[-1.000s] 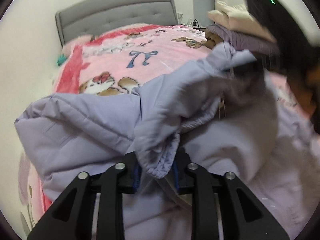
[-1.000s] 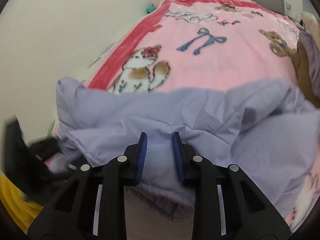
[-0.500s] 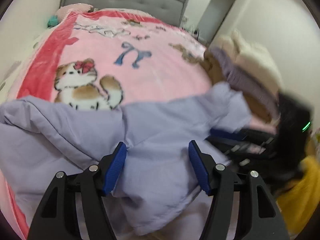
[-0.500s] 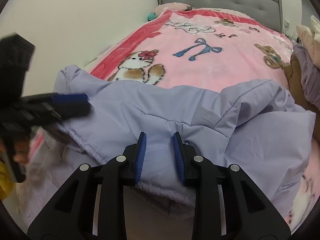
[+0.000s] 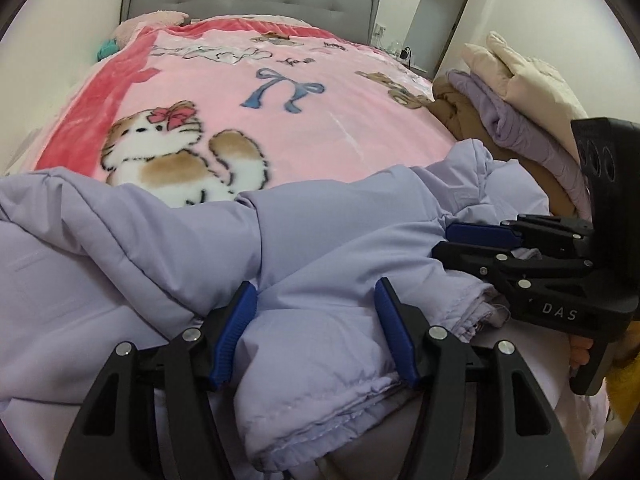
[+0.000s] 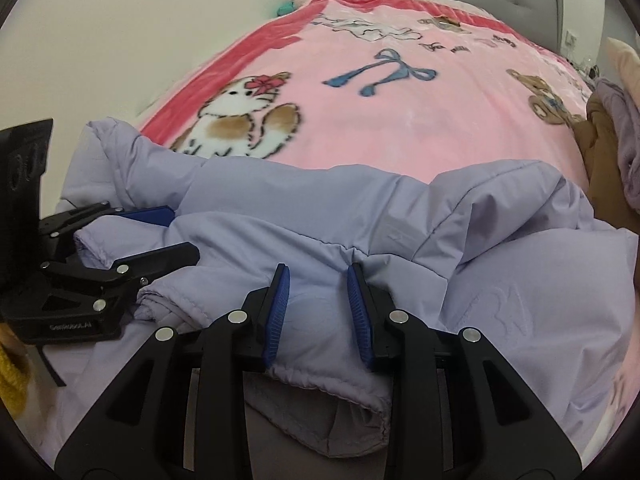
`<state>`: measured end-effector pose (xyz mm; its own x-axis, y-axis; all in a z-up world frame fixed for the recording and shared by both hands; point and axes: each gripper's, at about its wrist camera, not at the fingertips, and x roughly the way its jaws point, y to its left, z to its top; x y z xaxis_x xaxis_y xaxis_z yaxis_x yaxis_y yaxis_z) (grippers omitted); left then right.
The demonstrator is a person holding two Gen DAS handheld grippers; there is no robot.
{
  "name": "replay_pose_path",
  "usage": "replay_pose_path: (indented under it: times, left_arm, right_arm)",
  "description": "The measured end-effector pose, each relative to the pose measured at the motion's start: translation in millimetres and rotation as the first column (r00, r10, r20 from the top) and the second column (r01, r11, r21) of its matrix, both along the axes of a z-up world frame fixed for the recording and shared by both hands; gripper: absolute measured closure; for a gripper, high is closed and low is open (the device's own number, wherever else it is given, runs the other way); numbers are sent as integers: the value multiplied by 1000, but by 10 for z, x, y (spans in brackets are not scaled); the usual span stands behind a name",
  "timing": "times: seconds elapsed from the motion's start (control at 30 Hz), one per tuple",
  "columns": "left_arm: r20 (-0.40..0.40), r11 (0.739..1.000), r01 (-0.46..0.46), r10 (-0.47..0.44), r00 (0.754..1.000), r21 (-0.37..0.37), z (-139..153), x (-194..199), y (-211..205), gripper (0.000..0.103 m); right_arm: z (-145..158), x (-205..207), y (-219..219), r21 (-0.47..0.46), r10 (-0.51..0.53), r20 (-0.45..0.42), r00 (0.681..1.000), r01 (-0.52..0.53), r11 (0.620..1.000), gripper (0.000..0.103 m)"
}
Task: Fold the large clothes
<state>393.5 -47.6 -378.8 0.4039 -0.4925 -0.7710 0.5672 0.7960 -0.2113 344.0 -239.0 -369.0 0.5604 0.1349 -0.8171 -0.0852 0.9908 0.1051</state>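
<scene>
A lilac puffer jacket [image 5: 340,216] lies crumpled across the near end of the bed, also filling the bottom of the right wrist view [image 6: 320,200]. My left gripper [image 5: 316,292] stands open low over it. A puffy fold bulges between its wide-set blue pads [image 5: 236,320], with a stitched hem just below. From the right wrist view the left gripper [image 6: 182,232] enters at the left with a hem lying loosely between its fingers. My right gripper [image 6: 317,280] is shut on a fold near the jacket's hem, and the cloth puckers at its tips. It shows at the right [image 5: 444,240] in the left wrist view.
A pink cartoon-print blanket [image 5: 280,132] covers the bed up to a grey padded headboard [image 5: 256,0]. A pile of cream, purple and brown clothes [image 5: 520,92] sits at the bed's right edge. A white wall runs along the left. A yellow sleeve [image 5: 624,368] shows behind the right gripper.
The left gripper let go of the sleeve cuff, opened wide and dropped over the jacket's folded edge. The right gripper sank a little, still holding its fold. The sleeve now lies across the jacket.
</scene>
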Motion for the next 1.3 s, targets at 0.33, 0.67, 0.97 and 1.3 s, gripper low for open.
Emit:
replay_pose_path:
  times: [0.33,0.67,0.97,1.3]
  left_arm:
    - [111,995,-28,38,993,-93,593,-353,222,42]
    - [90,994,-45,36,995,98,142,-290,39,39]
    - [82,992,-105,99,992,77,290,-217,52,38]
    - [122,987,-163,162,979,-6,477,-422,210,26]
  right_arm:
    - [667,-533,78,54,11,215,977,-23,998,59]
    - [120,-351,164,2,4,57,998,-4,1000,61]
    - [331,-285,173,6,-45,64,997,45,999,58]
    - [525,-383,162,66,-63,136,989,54,996,40]
